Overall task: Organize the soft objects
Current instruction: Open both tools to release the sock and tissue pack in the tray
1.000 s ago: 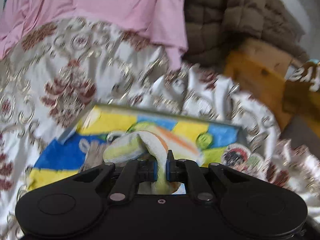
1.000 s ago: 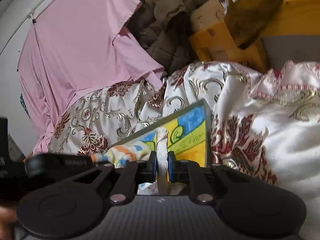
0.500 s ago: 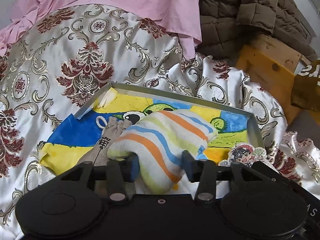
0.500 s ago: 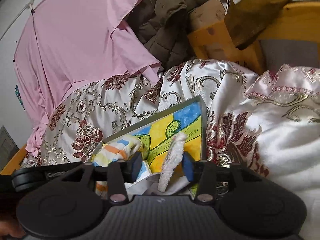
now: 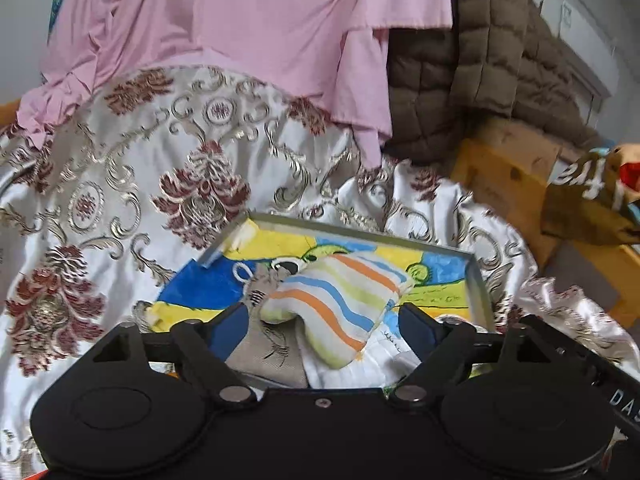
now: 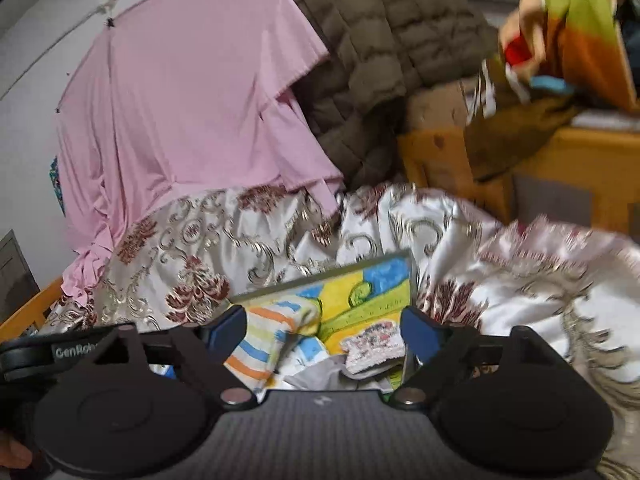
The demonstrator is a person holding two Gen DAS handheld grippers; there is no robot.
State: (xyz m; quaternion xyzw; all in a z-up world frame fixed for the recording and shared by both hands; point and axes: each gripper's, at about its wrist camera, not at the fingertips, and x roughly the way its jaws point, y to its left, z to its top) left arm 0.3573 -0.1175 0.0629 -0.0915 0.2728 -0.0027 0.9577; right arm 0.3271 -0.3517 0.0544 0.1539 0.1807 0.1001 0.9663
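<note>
A shallow grey tray (image 5: 478,280) with a yellow, blue and green picture on its floor lies on a patterned satin bedspread (image 5: 120,208). A striped orange, blue and yellow cloth (image 5: 340,304) lies in it, over a beige drawstring pouch (image 5: 268,348) and a white cloth (image 5: 384,360). My left gripper (image 5: 324,328) is open, its jaws either side of the striped cloth, holding nothing. My right gripper (image 6: 322,330) is open above the tray (image 6: 384,258). A small white terry cloth with a print (image 6: 374,346) lies between its jaws beside the striped cloth (image 6: 264,340).
A pink garment (image 5: 240,28) hangs at the back over the bedspread. A brown quilted jacket (image 5: 480,64) lies to its right. Orange wooden furniture (image 5: 504,184) and a cardboard box stand at the right. Colourful bags (image 6: 572,32) sit at the upper right.
Both grippers have opened and drawn back. The left let go of the striped cloth, the right let go of the white terry cloth. Both cloths now lie in the tray.
</note>
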